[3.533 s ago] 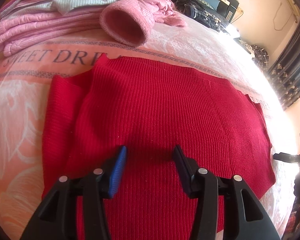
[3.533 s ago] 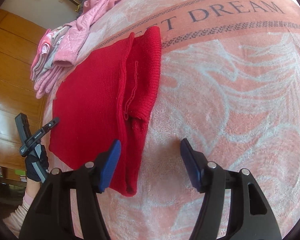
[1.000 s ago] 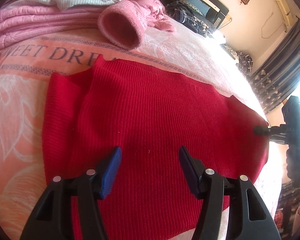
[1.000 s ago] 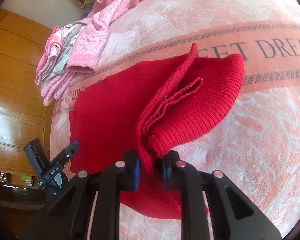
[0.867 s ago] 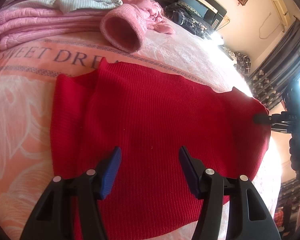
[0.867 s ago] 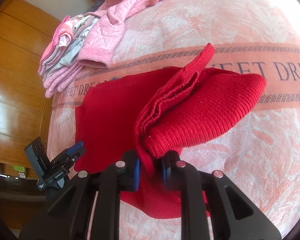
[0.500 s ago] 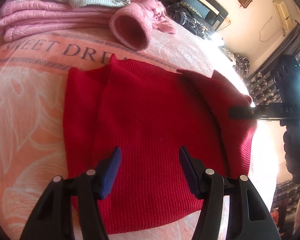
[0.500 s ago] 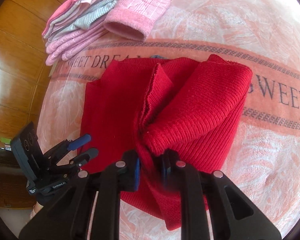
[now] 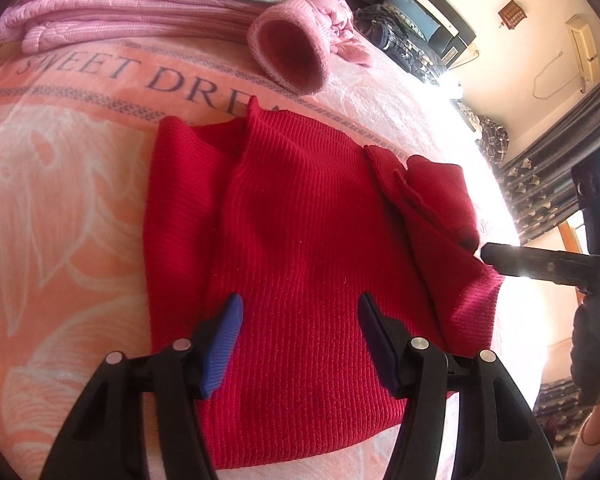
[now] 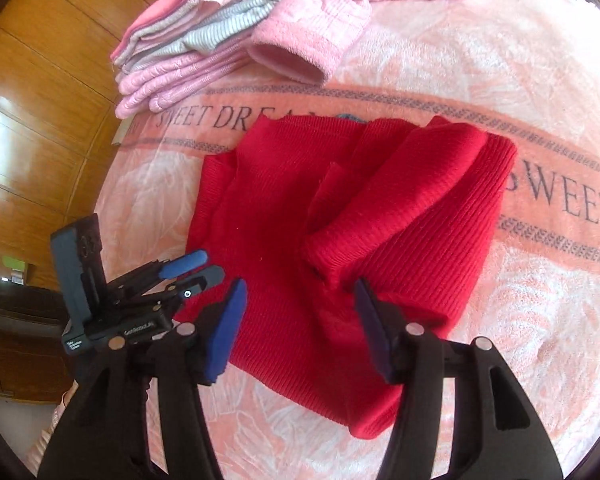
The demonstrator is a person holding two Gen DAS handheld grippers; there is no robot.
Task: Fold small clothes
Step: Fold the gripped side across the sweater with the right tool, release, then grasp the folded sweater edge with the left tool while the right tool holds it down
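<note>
Red ribbed sweater [image 10: 284, 216] lies spread on the peach blanket [image 10: 500, 80] printed with "SWEET DREAM", its right side doubled over onto the body in a loose, rumpled fold [image 10: 412, 184]. Both tools hang over its near edge, the left gripper [image 9: 300, 312] and the right gripper [image 10: 298, 292] each spread wide and holding nothing. A stack of folded pink clothes [image 10: 188, 48] sits further back on the bed.
</note>
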